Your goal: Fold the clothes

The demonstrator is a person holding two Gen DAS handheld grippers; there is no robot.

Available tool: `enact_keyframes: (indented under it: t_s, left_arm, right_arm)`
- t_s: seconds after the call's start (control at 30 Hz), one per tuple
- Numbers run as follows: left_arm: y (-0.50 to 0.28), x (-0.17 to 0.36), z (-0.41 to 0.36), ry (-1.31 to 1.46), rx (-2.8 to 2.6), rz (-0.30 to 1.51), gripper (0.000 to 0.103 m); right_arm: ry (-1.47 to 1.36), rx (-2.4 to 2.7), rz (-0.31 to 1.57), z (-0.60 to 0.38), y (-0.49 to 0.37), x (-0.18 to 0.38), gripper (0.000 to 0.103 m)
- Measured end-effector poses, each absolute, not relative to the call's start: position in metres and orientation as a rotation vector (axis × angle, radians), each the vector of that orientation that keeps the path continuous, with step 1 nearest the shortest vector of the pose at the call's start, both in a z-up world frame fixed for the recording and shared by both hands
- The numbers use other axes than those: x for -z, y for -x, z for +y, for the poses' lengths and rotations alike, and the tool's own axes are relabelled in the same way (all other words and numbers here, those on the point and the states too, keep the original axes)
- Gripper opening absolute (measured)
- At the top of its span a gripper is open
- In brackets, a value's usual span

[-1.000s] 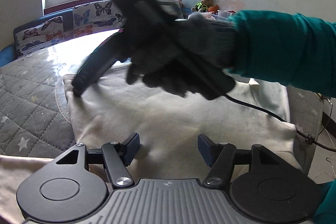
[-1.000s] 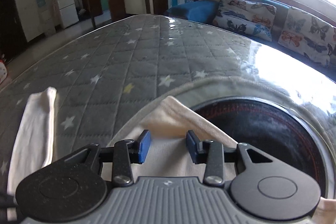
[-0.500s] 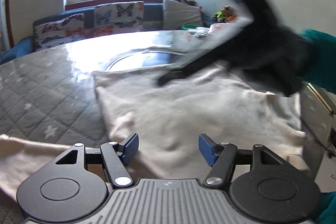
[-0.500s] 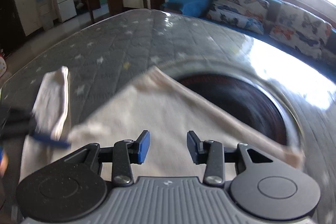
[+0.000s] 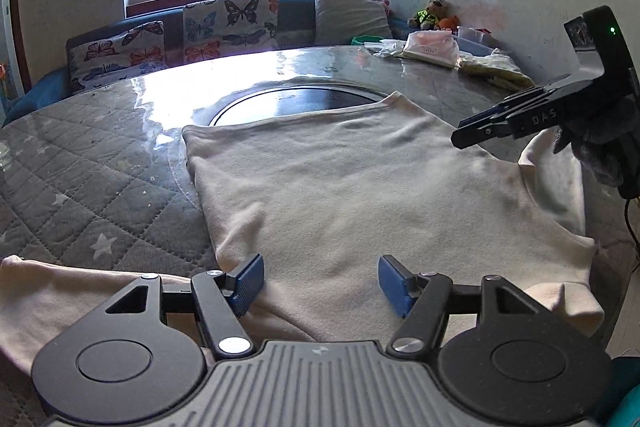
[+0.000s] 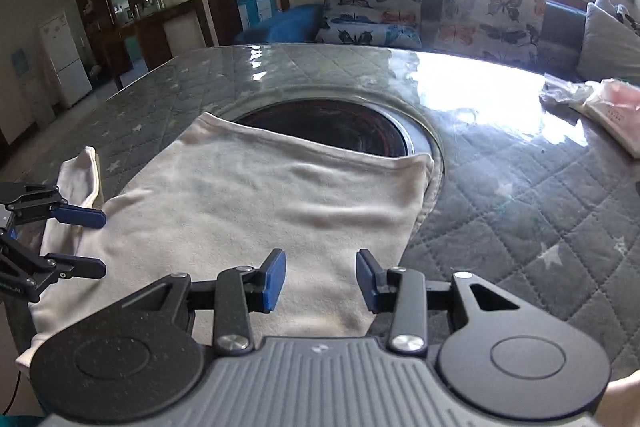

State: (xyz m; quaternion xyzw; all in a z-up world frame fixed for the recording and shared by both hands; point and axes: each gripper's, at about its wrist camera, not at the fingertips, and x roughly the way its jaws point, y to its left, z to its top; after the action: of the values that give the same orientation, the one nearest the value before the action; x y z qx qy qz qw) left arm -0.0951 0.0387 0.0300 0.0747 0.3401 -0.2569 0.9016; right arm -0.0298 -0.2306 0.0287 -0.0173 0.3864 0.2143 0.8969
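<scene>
A cream garment (image 5: 360, 195) lies flat on the quilted grey table, its far hem over the dark round inset; it also shows in the right wrist view (image 6: 248, 203). One sleeve (image 5: 60, 291) trails to the left in the left wrist view. My left gripper (image 5: 321, 283) is open and empty, low over the garment's near edge; it also shows at the left of the right wrist view (image 6: 96, 243). My right gripper (image 6: 321, 277) is open and empty over the garment's near right part; it shows side-on at the right of the left wrist view (image 5: 460, 135).
A dark round inset (image 6: 340, 127) sits in the table's middle. Folded cloths and bags (image 5: 432, 47) lie at the far right of the table. A sofa with butterfly cushions (image 6: 432, 15) runs behind the table. The table edge (image 5: 616, 259) is close on the right.
My right gripper has let go of the garment's far corner and drawn back to the right. The garment's far edge now lies flat over the inset. My left gripper stayed open.
</scene>
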Motion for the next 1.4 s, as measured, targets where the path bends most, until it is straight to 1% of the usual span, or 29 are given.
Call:
enact_keyframes:
  t_s: [0.13,0.2,0.53,0.67,0.8,0.97,1.03,1.07,1.1,1.17,1.23,1.27,1.3,1.4]
  left_arm:
    - [0.096,-0.035,0.034,-0.143,0.521,0.697,0.067]
    - [0.096,-0.038,0.031,-0.14,0.517,0.694,0.067]
    - [0.106,-0.044,-0.008,-0.159,0.58,0.664,0.067]
    - [0.112,-0.042,-0.026,-0.17,0.623,0.678,0.067]
    - [0.115,-0.041,-0.039,-0.175,0.619,0.697,0.067]
    - [0.115,-0.042,-0.049,-0.173,0.559,0.73,0.067]
    - [0.113,-0.042,-0.05,-0.162,0.521,0.743,0.07]
    - [0.112,-0.042,-0.05,-0.158,0.495,0.751,0.074]
    - [0.11,-0.041,-0.05,-0.155,0.469,0.761,0.077]
    - [0.107,-0.039,-0.048,-0.139,0.433,0.781,0.078]
    - [0.105,-0.037,-0.047,-0.125,0.405,0.801,0.08]
    - [0.104,-0.036,-0.046,-0.12,0.39,0.81,0.084]
    - [0.103,-0.035,-0.046,-0.114,0.376,0.818,0.088]
    - [0.101,-0.031,-0.044,-0.097,0.341,0.831,0.095]
  right_arm:
    - [0.023,-0.427,0.807,-0.238,0.031,-0.025,0.039]
    - [0.0,-0.419,0.781,-0.245,0.038,-0.031,0.039]
    - [-0.034,-0.144,0.69,-0.322,0.102,-0.049,0.039]
    - [-0.048,0.004,0.695,-0.357,0.129,-0.045,0.039]
    - [-0.122,0.066,0.706,-0.381,0.15,-0.038,0.039]
    - [-0.12,0.074,0.671,-0.381,0.161,-0.037,0.039]
    - [-0.12,0.073,0.663,-0.379,0.16,-0.037,0.04]
    - [-0.119,0.073,0.657,-0.377,0.158,-0.037,0.041]
    - [-0.119,0.074,0.652,-0.376,0.156,-0.036,0.046]
    - [-0.116,0.081,0.635,-0.372,0.152,-0.034,0.053]
    - [-0.102,0.085,0.626,-0.369,0.148,-0.031,0.053]
    - [-0.101,0.083,0.624,-0.368,0.146,-0.028,0.055]
    - [-0.101,0.083,0.626,-0.367,0.144,-0.025,0.061]
    - [-0.109,0.088,0.633,-0.364,0.138,-0.015,0.065]
